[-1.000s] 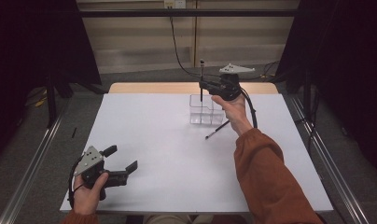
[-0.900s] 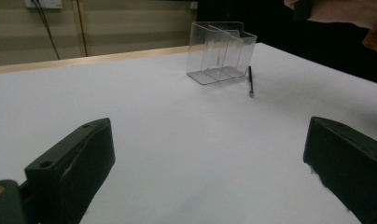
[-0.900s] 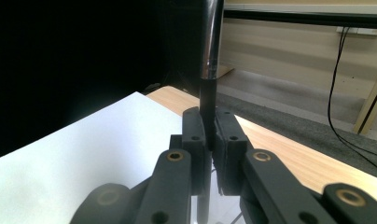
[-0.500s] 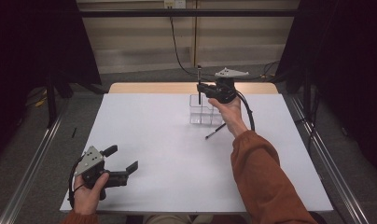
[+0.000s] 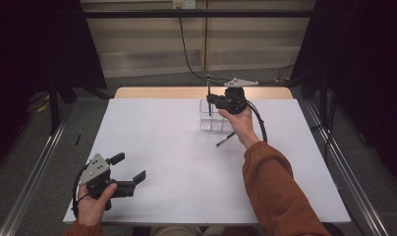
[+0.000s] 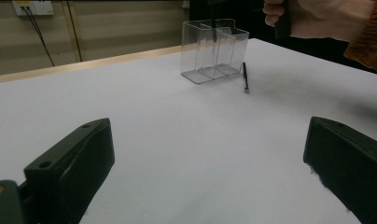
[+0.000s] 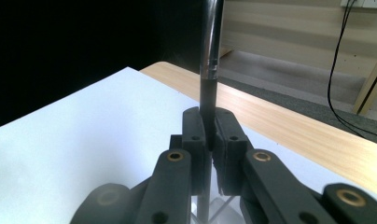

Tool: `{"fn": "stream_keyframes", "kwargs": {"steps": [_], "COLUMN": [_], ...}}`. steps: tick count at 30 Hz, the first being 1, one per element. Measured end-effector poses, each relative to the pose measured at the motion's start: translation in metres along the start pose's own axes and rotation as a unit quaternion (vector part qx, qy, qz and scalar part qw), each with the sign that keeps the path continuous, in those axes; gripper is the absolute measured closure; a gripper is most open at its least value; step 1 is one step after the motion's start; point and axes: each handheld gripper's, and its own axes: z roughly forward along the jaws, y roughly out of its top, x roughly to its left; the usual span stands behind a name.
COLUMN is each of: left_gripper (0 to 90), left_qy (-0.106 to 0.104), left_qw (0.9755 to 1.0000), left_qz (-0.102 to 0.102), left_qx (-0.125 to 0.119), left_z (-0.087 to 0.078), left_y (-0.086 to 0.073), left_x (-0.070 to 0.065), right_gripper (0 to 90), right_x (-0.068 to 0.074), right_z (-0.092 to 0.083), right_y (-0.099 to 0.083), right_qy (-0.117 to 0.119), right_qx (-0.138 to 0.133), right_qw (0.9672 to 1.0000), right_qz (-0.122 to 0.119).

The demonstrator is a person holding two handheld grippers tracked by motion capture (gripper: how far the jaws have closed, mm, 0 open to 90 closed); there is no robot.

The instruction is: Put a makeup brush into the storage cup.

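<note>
Your right tongs [image 5: 210, 101] clamped a dark pen [image 5: 208, 93] upright — its lower end inside the clear box [image 5: 211, 123] on the table [image 5: 162, 147]. Your left tongs [image 5: 130, 169] gaped empty, well apart — near the table's front edge.

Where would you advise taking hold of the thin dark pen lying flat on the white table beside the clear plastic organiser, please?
Grip the thin dark pen around its middle, coming straight down from above with the claw set across its length. It lies flat on the white table, close to the clear plastic organiser, so a low sideways approach probably risks bumping the wall.

White table [image 5: 157, 132], clear organizer [image 5: 211, 123], loose pen [image 5: 225, 139]
</note>
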Motion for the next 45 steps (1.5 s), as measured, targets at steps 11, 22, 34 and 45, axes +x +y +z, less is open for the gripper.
{"fn": "stream_keyframes", "kwargs": {"steps": [11, 22, 34, 45], "left_gripper": [2.0, 2.0, 2.3, 2.3], "left_qy": [0.0, 0.004, 0.006, 0.007], "left_qw": [1.0, 0.9999, 1.0, 1.0], "left_qz": [0.007, 0.01, 0.006, 0.002], "left_qx": [0.003, 0.004, 0.004, 0.002], "left_z": [0.0, 0.001, 0.0, 0.0], "left_y": [0.0, 0.0, -0.001, -0.001], "left_x": [0.0, 0.002, 0.004, 0.004], "right_gripper": [83.8, 83.7, 77.3, 62.0], "right_x": [-0.002, -0.004, -0.005, -0.004], "right_z": [0.003, 0.005, 0.006, 0.003], "right_y": [-0.01, -0.017, -0.021, -0.022], "right_qy": [0.002, 0.0, -0.001, 0.004], "right_qx": [0.006, 0.015, 0.021, 0.007], "right_qw": [0.9999, 0.9998, 0.9996, 0.9998], "right_qz": [0.008, 0.01, 0.02, 0.02]}}
